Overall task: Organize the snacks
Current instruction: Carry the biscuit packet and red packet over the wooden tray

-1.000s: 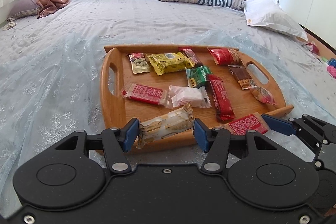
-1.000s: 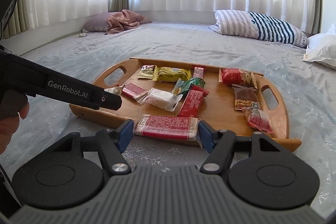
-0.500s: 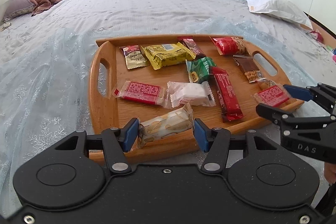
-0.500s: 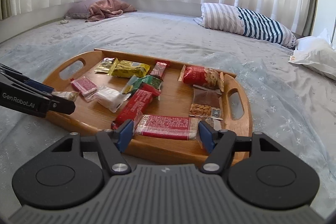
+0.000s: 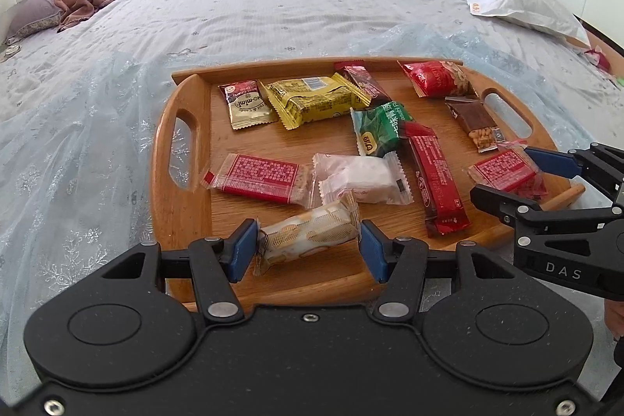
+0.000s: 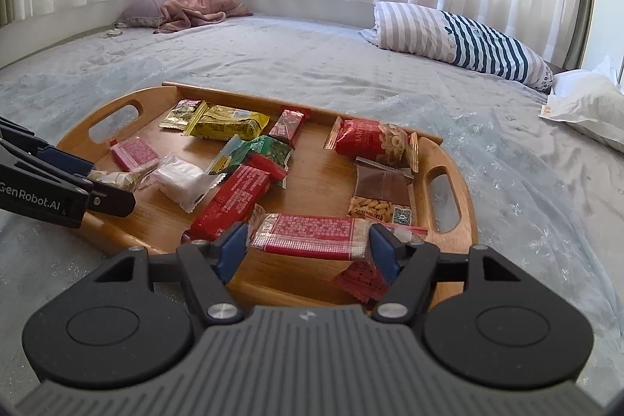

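Right wrist view: your right gripper [image 6: 308, 246] is opening around the flat red-and-clear wafer packet [image 6: 312, 234] | step: releasing it over the oval wooden tray [image 6: 464, 221] | left gripper [image 5: 308, 246] grasps the pale biscuit packet [image 5: 308, 232] at the tray's near edge | next: lay it flat.

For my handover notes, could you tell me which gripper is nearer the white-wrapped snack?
Left. The left gripper sits just in front of the white-wrapped snack; the right gripper is across the tray, beyond the long red bar.
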`<act>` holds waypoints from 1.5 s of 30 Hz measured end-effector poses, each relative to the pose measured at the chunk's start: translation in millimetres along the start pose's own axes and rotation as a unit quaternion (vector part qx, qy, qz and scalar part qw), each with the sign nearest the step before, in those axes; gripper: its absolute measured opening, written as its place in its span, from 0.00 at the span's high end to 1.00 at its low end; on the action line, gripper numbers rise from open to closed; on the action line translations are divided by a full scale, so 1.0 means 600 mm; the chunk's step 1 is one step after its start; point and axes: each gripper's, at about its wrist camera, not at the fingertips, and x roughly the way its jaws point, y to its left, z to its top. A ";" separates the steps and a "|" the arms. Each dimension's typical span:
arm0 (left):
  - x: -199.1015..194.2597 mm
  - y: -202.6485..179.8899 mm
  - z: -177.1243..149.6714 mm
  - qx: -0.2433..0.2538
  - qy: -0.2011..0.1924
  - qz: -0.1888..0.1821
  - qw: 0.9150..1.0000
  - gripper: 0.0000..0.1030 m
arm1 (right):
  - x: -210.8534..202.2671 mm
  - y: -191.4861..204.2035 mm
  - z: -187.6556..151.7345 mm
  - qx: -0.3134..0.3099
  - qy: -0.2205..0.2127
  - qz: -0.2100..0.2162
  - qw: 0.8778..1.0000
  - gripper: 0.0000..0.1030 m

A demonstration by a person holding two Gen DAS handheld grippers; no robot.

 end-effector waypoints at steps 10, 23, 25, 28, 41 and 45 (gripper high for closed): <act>0.012 -0.005 0.006 0.000 -0.008 0.000 1.000 0.47 | 0.012 0.002 0.003 0.002 -0.008 0.006 1.000 0.29; 0.021 0.003 0.010 -0.004 -0.014 0.004 1.000 0.46 | 0.030 0.000 0.002 0.011 -0.011 0.022 1.000 0.28; 0.023 0.004 0.010 -0.005 -0.014 0.004 1.000 0.46 | 0.035 0.000 0.002 0.011 -0.010 0.020 1.000 0.28; 0.026 0.005 0.011 -0.006 -0.014 0.006 1.000 0.45 | 0.041 -0.001 0.001 0.016 -0.006 0.020 1.000 0.28; 0.031 0.007 0.014 -0.008 -0.015 0.010 1.000 0.44 | 0.055 -0.013 0.002 0.031 0.002 0.029 0.999 0.22; 0.033 0.006 0.015 -0.009 -0.015 0.011 1.000 0.44 | 0.056 -0.012 0.003 0.031 0.002 0.029 0.999 0.21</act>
